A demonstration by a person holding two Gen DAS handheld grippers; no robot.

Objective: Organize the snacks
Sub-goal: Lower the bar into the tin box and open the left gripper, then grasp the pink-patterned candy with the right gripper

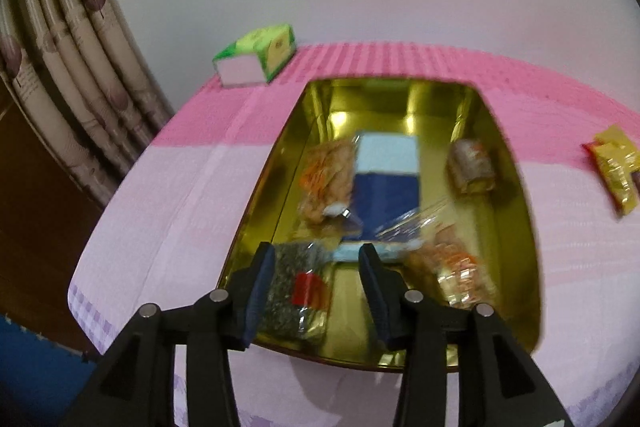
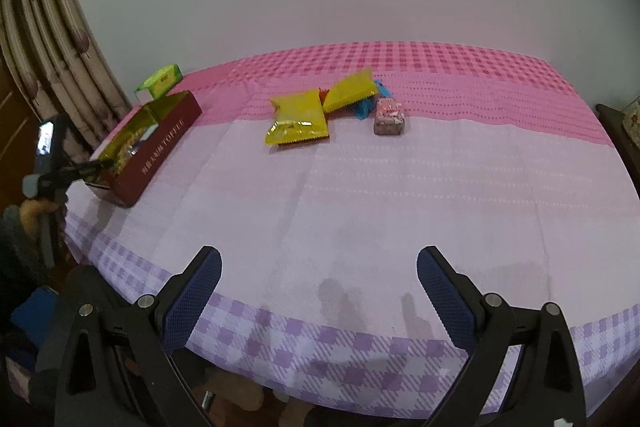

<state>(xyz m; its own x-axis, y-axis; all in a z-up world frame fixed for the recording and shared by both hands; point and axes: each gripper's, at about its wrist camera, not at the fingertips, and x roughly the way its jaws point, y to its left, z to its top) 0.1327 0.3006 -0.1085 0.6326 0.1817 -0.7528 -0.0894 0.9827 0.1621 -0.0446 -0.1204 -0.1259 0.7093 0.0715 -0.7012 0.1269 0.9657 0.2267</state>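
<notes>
Left gripper (image 1: pixel 316 261), jaws apart, above gold tin (image 1: pixel 516 227) holding blurred, seemingly packaged snacks (image 1: pixel 328 179).

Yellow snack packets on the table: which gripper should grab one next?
Probably right. The right hand-held gripper is open, empty and faces the yellow snack packets; the left hand-held gripper hangs over the tin.

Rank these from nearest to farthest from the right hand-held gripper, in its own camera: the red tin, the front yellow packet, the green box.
1. Red tin, at the left table edge.
2. Front yellow packet, middle of the table.
3. Green box, far left, behind the tin.

The right hand-held gripper is open.
</notes>
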